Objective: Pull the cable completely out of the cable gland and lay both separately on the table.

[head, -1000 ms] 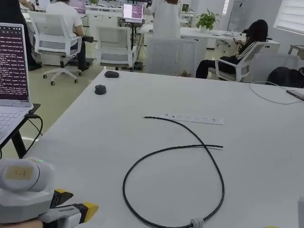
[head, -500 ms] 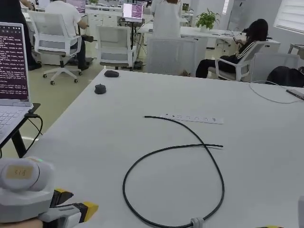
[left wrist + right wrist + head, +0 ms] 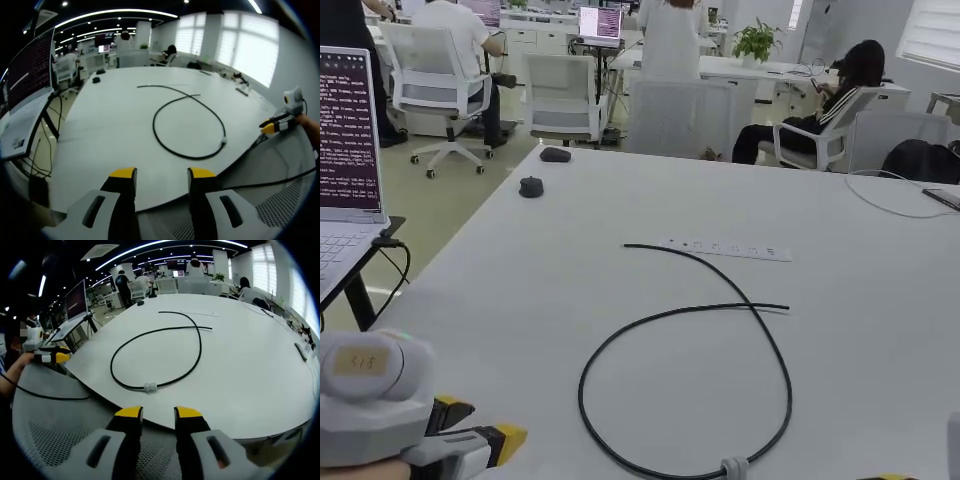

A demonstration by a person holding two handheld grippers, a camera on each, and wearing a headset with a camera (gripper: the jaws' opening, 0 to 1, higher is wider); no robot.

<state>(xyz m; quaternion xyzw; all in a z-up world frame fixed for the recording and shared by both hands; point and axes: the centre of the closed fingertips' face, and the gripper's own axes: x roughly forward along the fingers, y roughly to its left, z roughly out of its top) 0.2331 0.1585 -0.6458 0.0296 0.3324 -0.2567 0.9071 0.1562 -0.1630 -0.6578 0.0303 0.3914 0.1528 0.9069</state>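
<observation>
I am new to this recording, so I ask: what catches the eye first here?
A black cable lies in one big crossed loop on the white table, with a small pale cable gland on it near the front edge. The left gripper and right gripper hover off that edge, jaws open and empty. A lit laptop stands at the left.

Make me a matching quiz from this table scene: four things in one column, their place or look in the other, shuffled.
1 cable
2 gland
3 laptop
4 strip

A on the cable, at the near edge of the table
B left of the table, screen lit
C black, looped on the table
D white, flat, by the cable's far end

Pairs: 1-C, 2-A, 3-B, 4-D.
</observation>
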